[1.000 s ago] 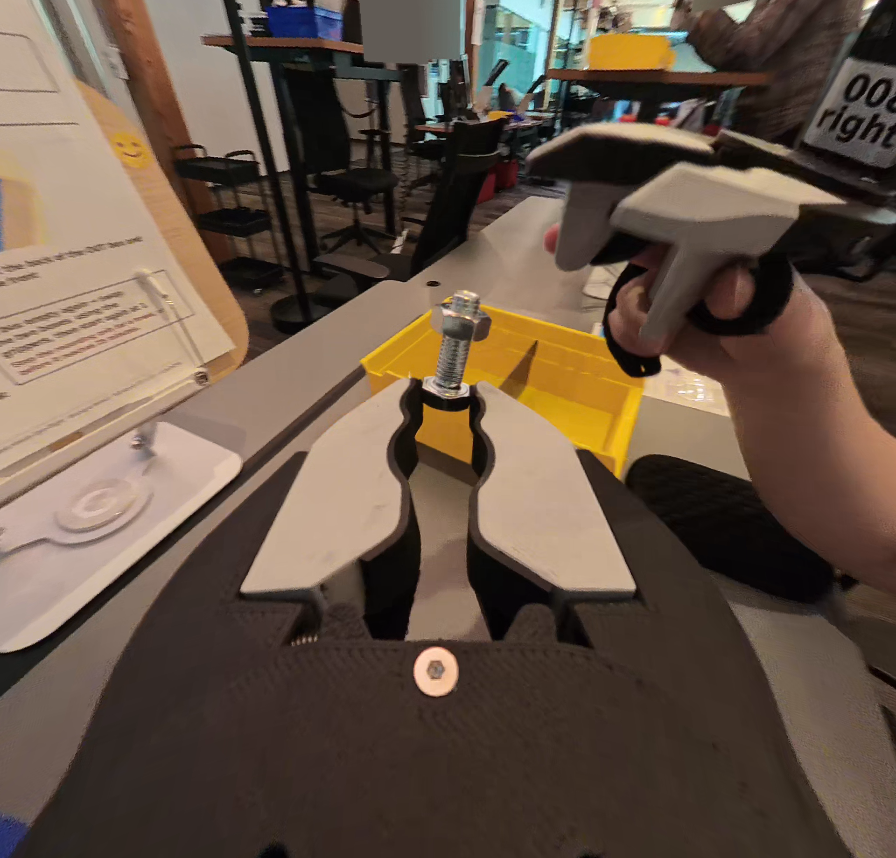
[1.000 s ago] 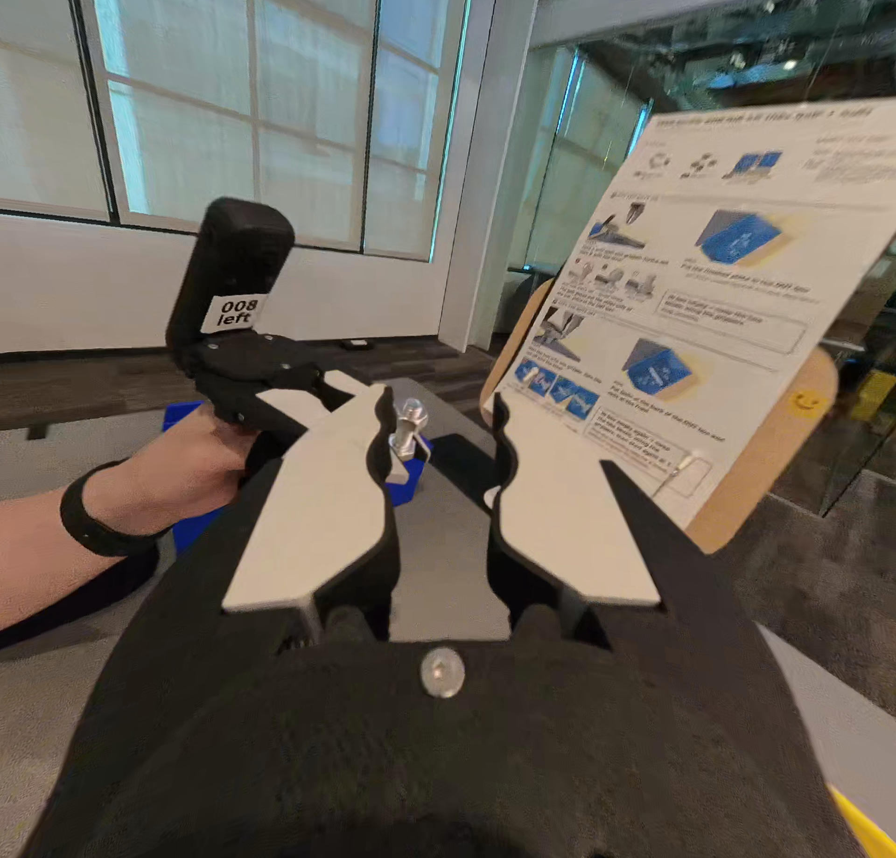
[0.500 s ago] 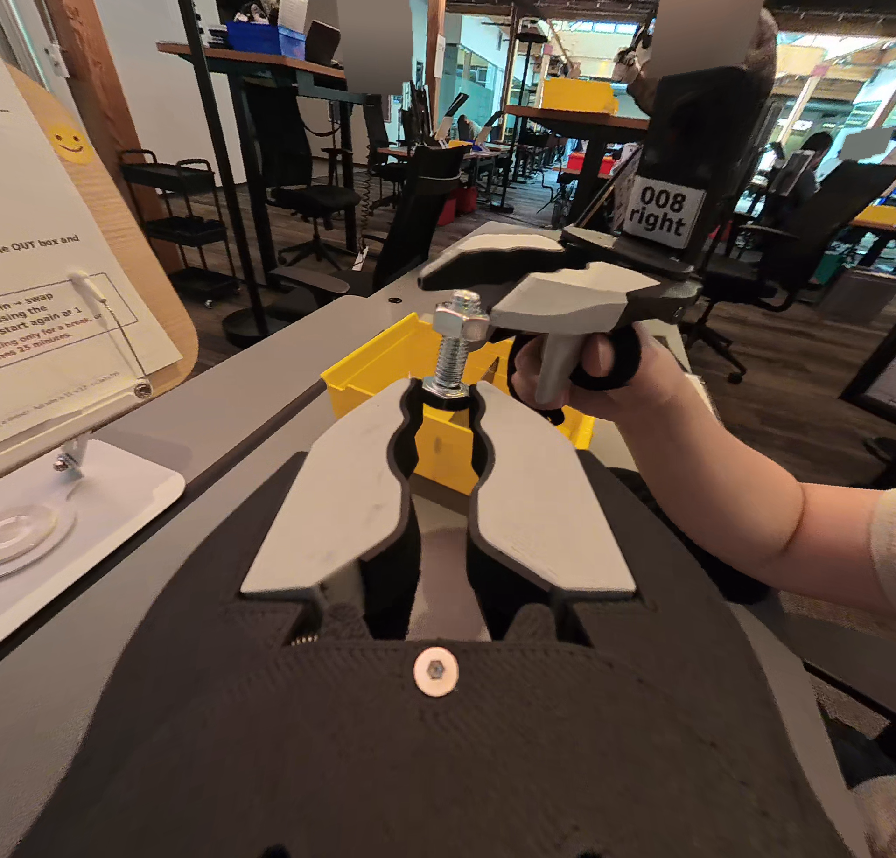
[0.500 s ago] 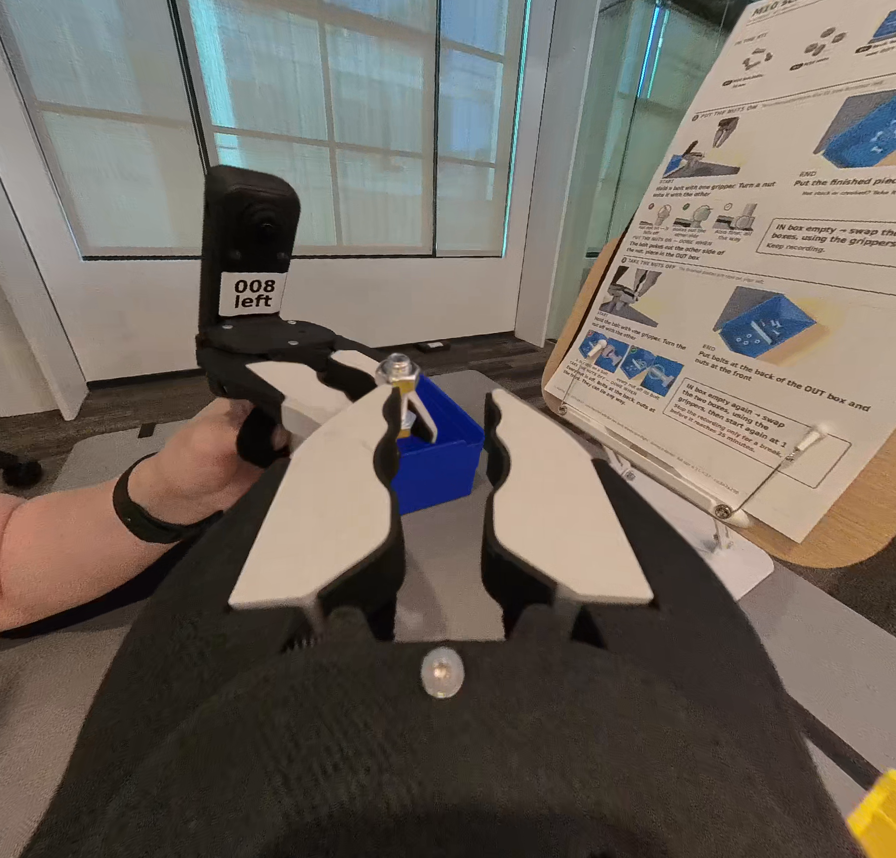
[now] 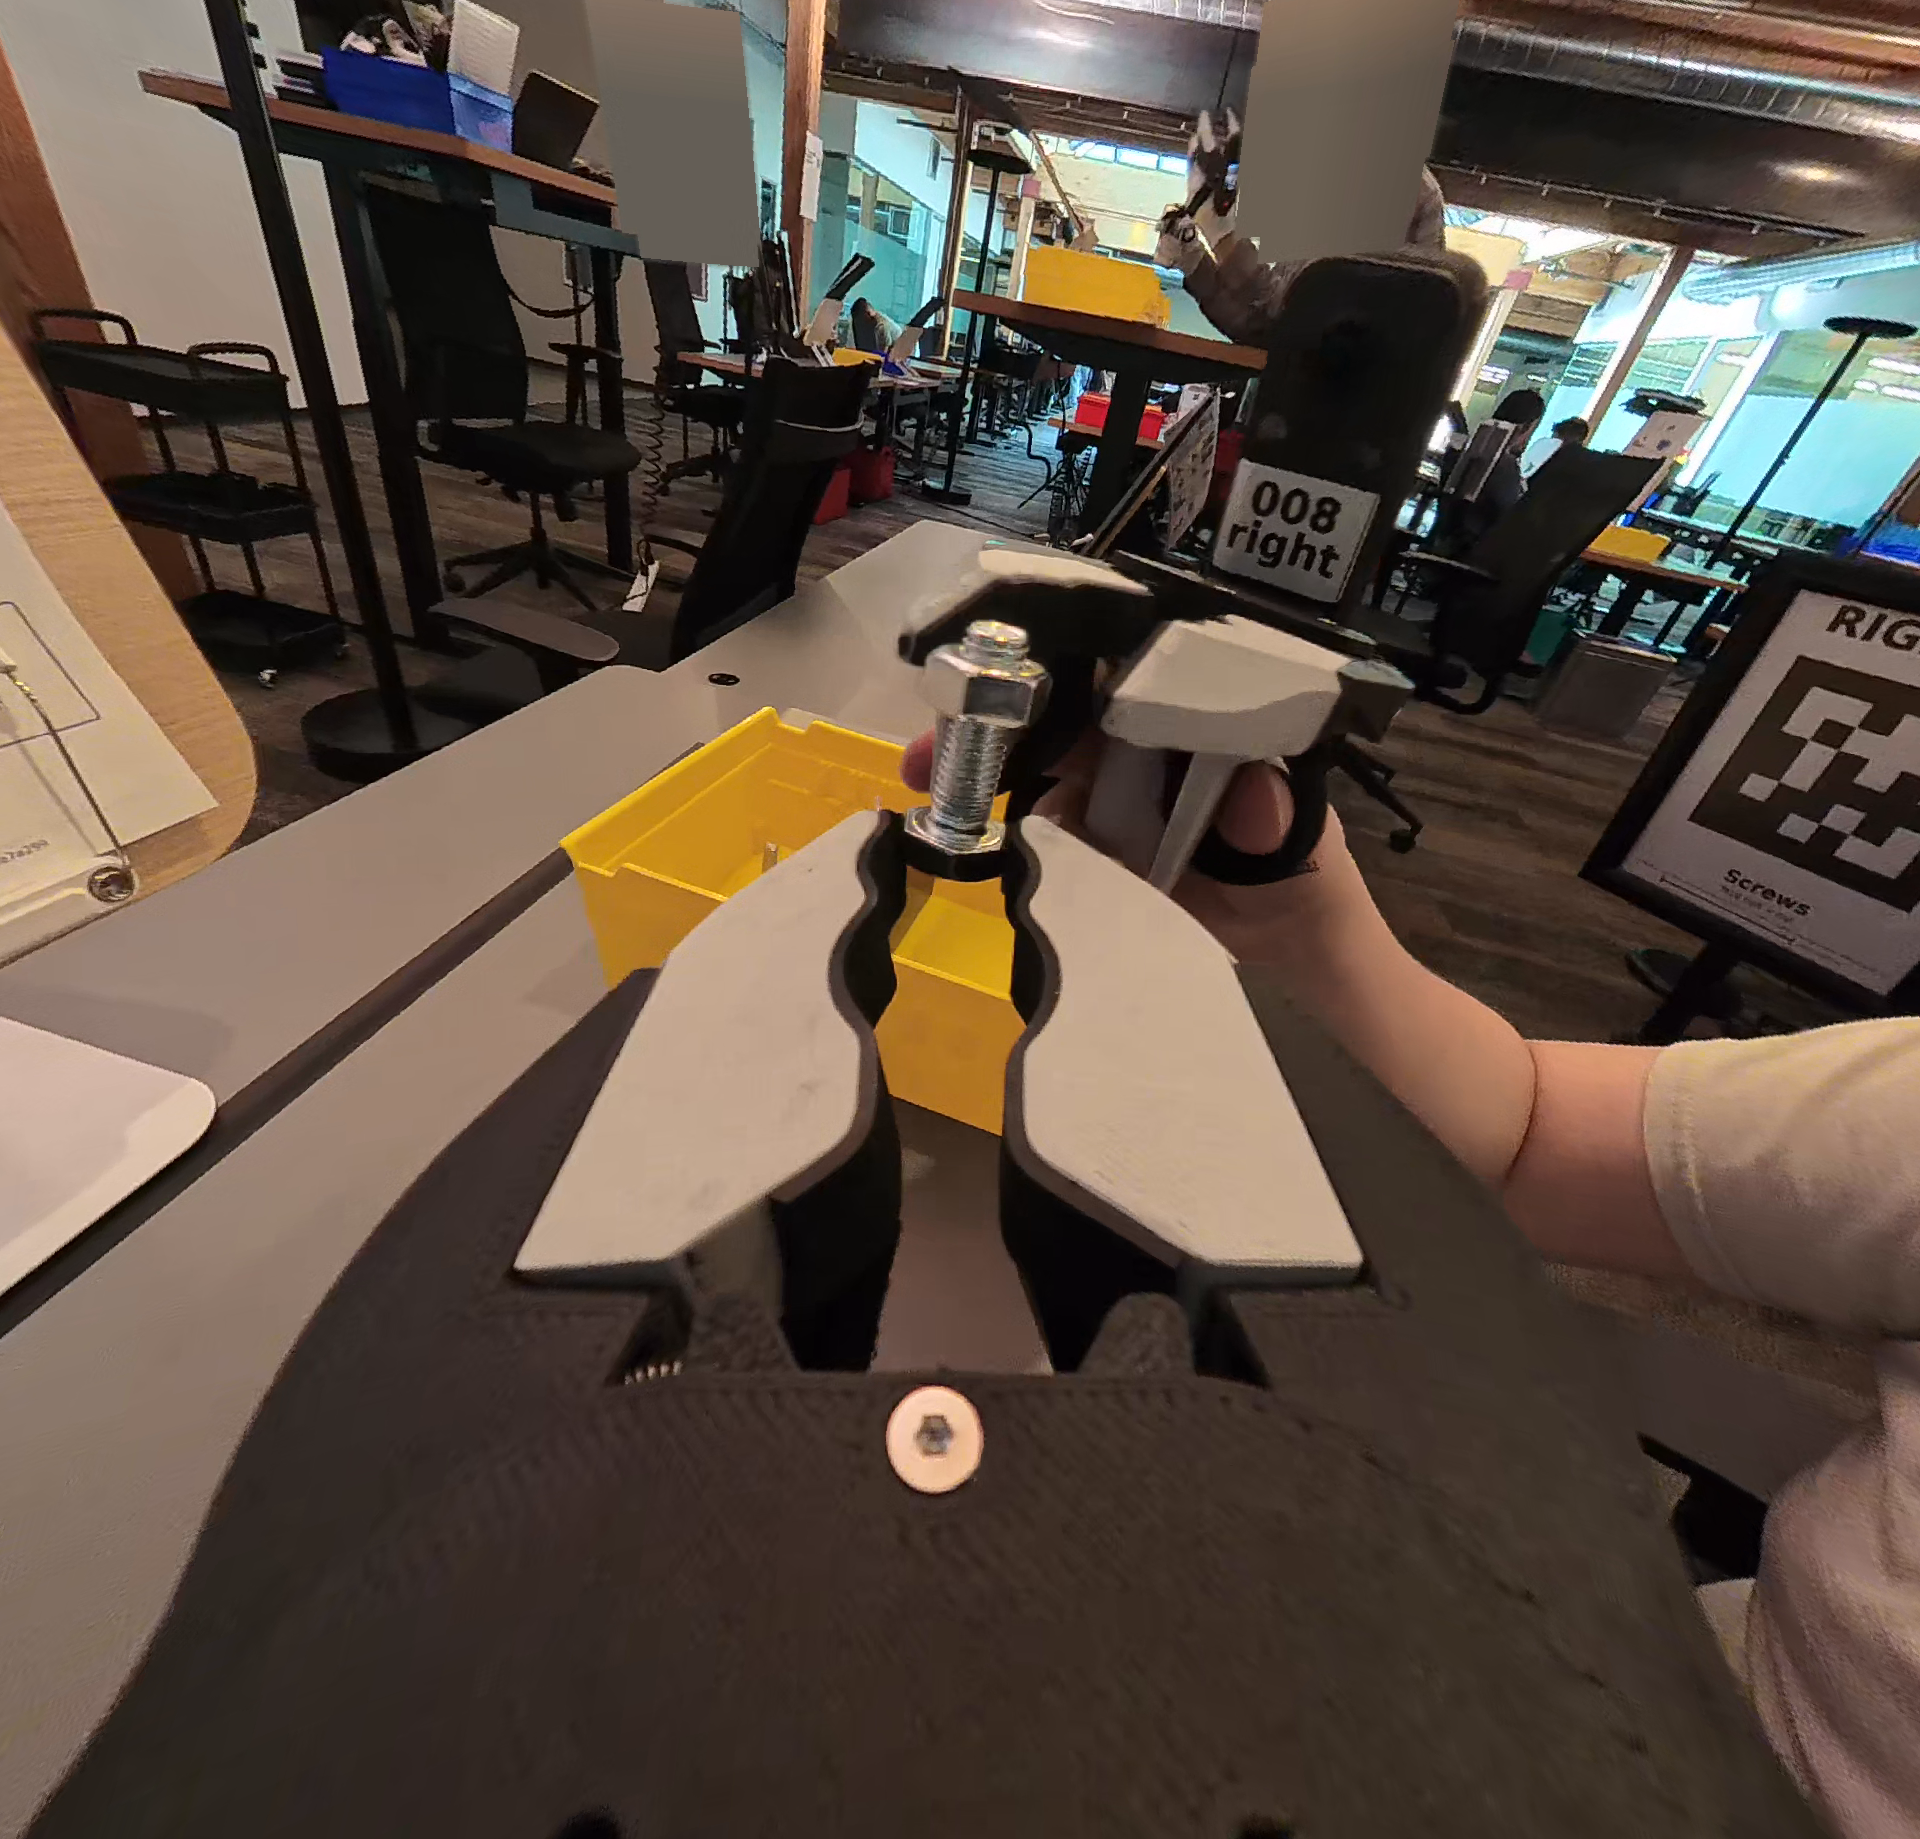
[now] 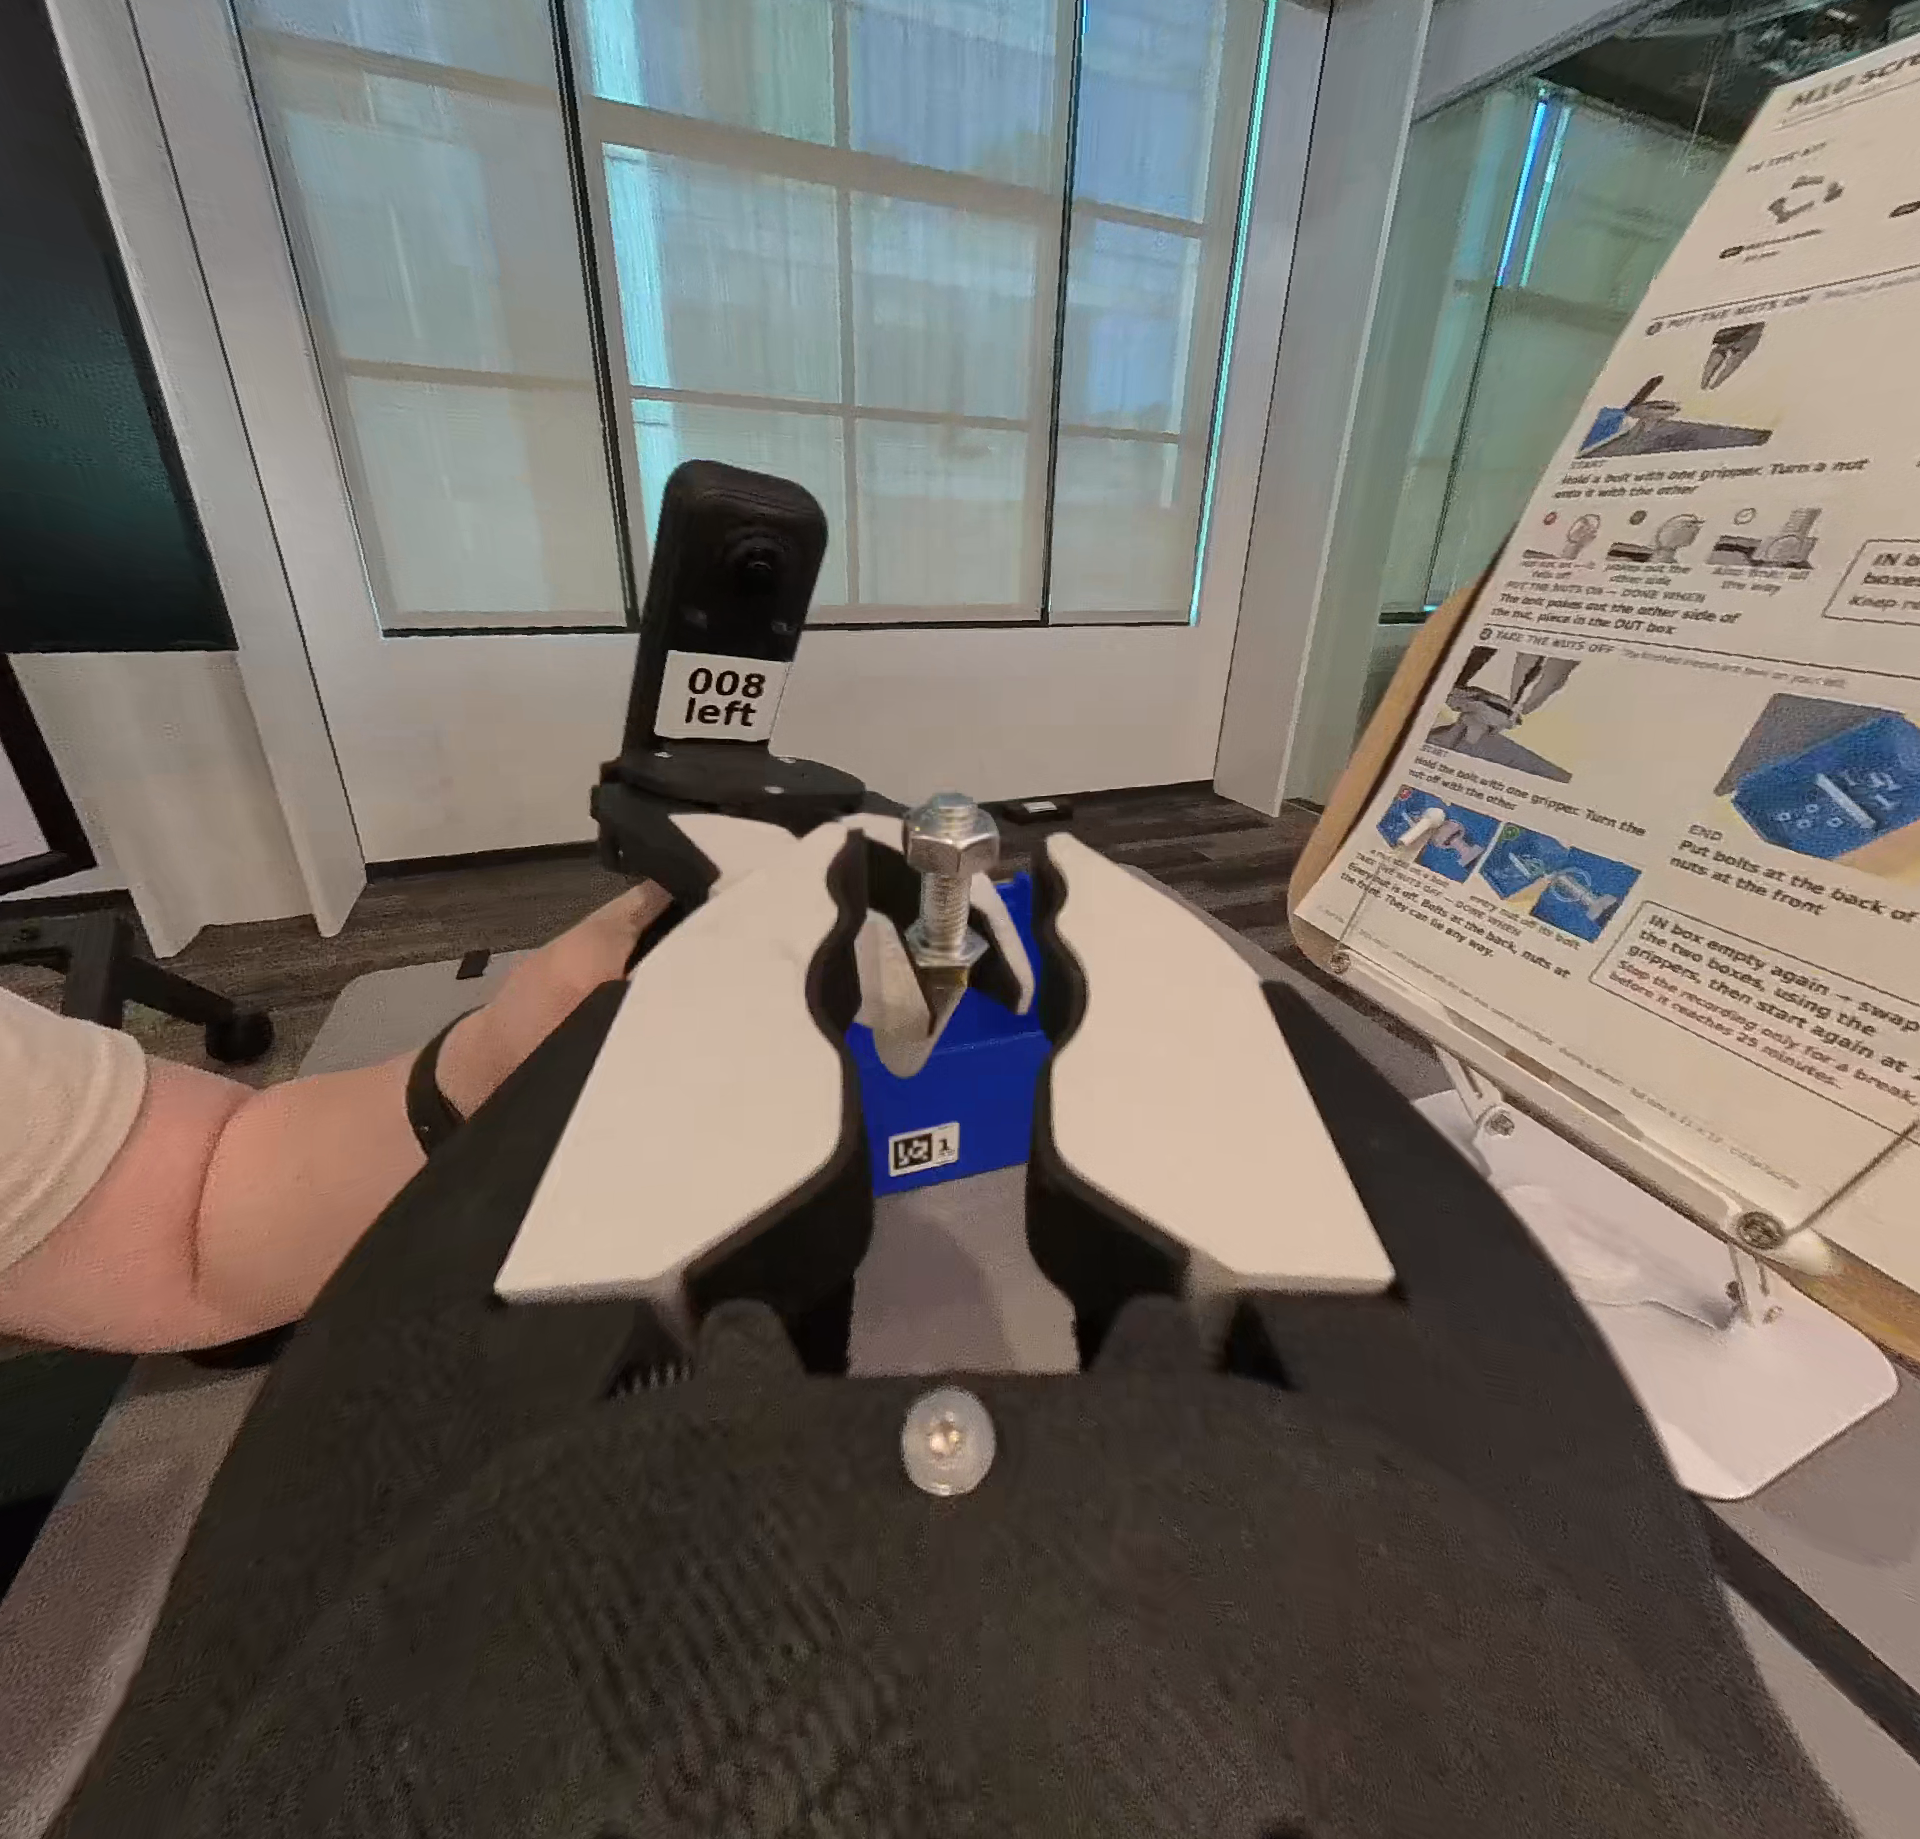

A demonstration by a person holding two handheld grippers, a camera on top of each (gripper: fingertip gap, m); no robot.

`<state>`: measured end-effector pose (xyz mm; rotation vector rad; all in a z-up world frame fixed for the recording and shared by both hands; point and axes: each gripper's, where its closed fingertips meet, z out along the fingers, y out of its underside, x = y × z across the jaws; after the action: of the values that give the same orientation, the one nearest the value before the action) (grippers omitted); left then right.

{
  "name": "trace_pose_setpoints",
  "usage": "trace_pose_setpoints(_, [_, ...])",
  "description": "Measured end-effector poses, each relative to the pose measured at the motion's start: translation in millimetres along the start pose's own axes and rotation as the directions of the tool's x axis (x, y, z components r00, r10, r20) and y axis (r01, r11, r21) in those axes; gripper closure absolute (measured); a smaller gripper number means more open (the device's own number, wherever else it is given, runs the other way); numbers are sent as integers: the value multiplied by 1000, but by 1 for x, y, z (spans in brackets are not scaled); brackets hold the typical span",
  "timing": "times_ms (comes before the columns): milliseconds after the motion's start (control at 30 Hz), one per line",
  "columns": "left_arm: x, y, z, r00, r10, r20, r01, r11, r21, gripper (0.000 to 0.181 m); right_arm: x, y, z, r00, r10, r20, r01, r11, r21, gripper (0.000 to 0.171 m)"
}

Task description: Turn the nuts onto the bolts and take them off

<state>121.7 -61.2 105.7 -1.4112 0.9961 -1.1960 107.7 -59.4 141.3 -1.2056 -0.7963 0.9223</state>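
Observation:
My left gripper (image 5: 951,839) is shut on the head of a silver bolt (image 5: 961,766) and holds it upright above the table. A hex nut (image 5: 987,693) sits near the bolt's top end. My right gripper (image 6: 954,854) is open. The nut (image 6: 949,839) lies between or just beyond its fingertips, with clear gaps on both sides. In the left wrist view the right gripper (image 5: 1049,662) is close behind and to the right of the nut. In the right wrist view the left gripper (image 6: 935,989) pinches the bolt head in front of a blue box (image 6: 945,1093).
A yellow bin (image 5: 727,854) stands on the grey table (image 5: 416,906) behind the bolt. A tilted instruction board (image 6: 1662,750) on a white base (image 6: 1714,1374) stands at the table's side. A framed sign with a square code (image 5: 1818,802) stands off the table. Only a small space, under 4 cm, lies between the two pairs of fingers.
My right gripper has swung in toward the bolt and now faces it, with the nut lined up between its open fingers. My left gripper has kept its hold on the bolt.

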Motion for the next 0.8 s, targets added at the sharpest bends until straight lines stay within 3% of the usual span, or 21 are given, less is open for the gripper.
trace_pose_setpoints(167, [3,-3,-1,1000,-9,-15,9,1000,11,163,20,0,-12,998,39,-43,-39,999,4,142])
trace_pose_setpoints(367, [2,-1,-1,1000,-5,-16,5,1000,4,163,1,-8,-5,999,33,12,-33,999,39,141])
trace_pose_setpoints(533, [5,-2,0,999,-13,-32,13,1000,6,163,27,-1,-15,996,70,-55,-69,997,17,143])
trace_pose_setpoints(667, [3,0,0,1000,13,-6,-13,1000,-9,163,2,-8,-9,996,73,50,-74,997,31,140])
trace_pose_setpoints(800, [9,1,3,999,-4,-35,4,1000,-10,163,5,-1,-5,1000,26,16,-26,1000,10,137])
